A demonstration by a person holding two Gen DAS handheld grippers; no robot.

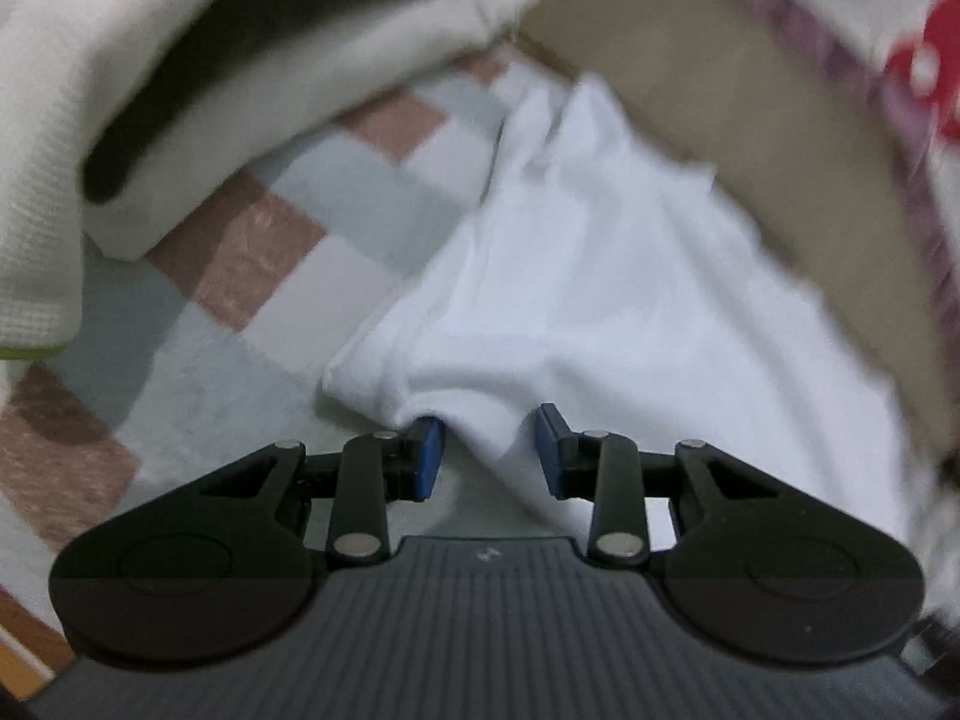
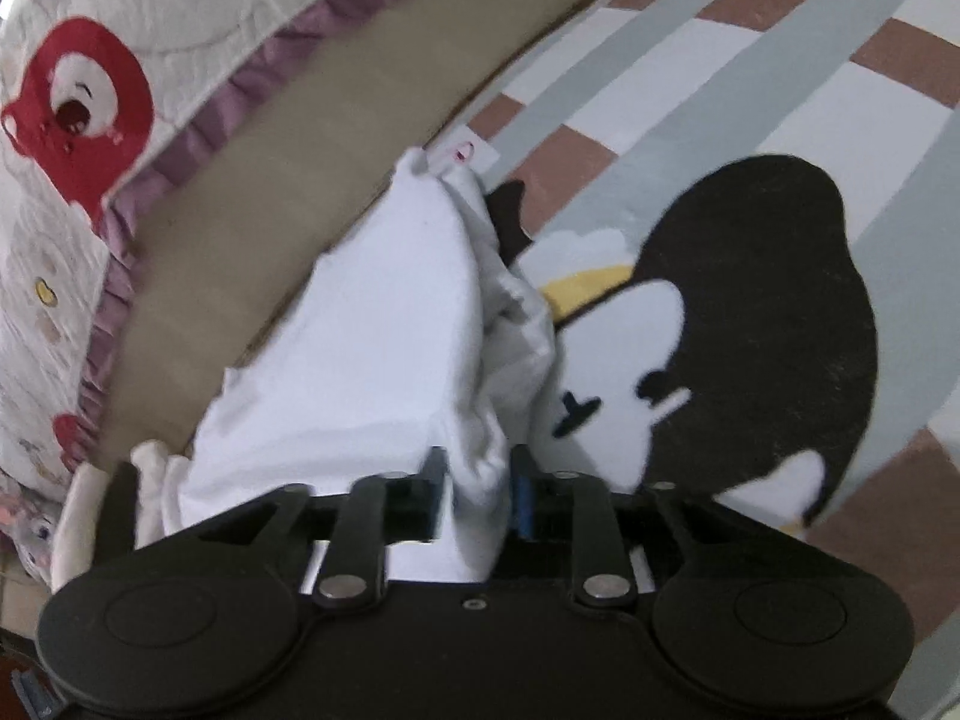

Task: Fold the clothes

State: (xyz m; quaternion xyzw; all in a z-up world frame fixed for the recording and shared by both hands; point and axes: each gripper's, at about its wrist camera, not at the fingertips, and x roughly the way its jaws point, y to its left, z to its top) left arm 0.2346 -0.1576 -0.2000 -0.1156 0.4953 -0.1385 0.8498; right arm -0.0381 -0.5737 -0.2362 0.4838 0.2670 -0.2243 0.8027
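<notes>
On the checked rug, both sets of fingers meet one white cotton garment.

White cotton garment (image 1: 576,276) lies bunched on the grey, white and brown checked rug (image 1: 252,228), along a tan strip of bare floor (image 1: 720,120). Left gripper (image 1: 491,450) has its blue-padded fingers (image 1: 429,450) spread, with a tip of the cloth hanging between them; no pad clearly presses it. Right gripper (image 2: 477,486) has its fingers pinching a gathered fold of the same garment (image 2: 384,336). A cream knitted garment (image 1: 180,60) lies at upper left; a frilled quilt with red bears (image 2: 90,120) borders the floor. Open rug with a black penguin figure (image 2: 750,312) spreads rightward.
</notes>
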